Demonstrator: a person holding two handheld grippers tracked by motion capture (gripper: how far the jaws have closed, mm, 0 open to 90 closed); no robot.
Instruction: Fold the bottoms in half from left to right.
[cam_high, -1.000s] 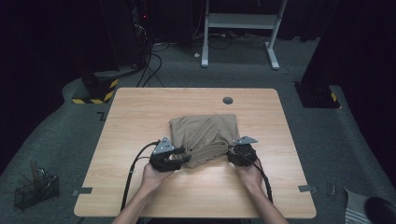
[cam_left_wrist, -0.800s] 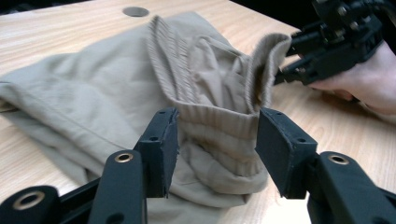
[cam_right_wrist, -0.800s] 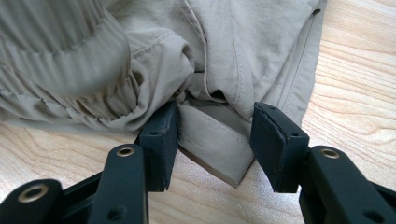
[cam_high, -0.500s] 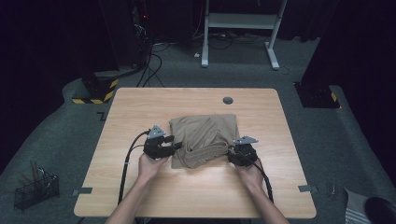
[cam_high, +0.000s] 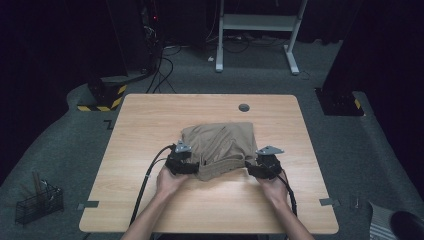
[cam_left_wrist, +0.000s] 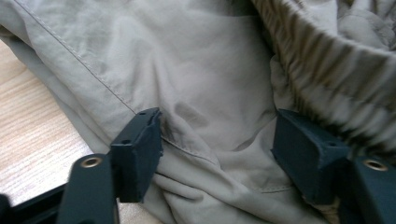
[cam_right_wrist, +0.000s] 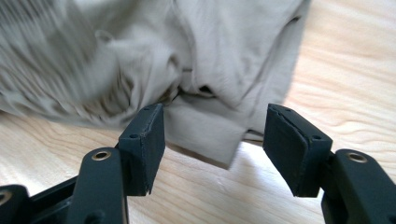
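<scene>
we see khaki shorts (cam_high: 220, 145) folded on table (cam_high: 150, 130) | left gripper (cam_left_wrist: 215, 140) just spreading over fabric, unpinched | right gripper (cam_right_wrist: 212, 140) just spreading astride corner | waistband blurred

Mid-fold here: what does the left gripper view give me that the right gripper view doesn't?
Left gripper view: the gathered elastic waistband of the tan garment and a stitched seam running between the left gripper fingers, with cloth under both. The jaws have just been opening and stand apart, pressing nothing.

Right gripper view: a loose fabric corner lying flat on bare table between the right gripper fingers, and the garment's outer edge. These jaws have also just been opening.

Both: the same tan garment on the wooden tabletop, jaws open.
</scene>
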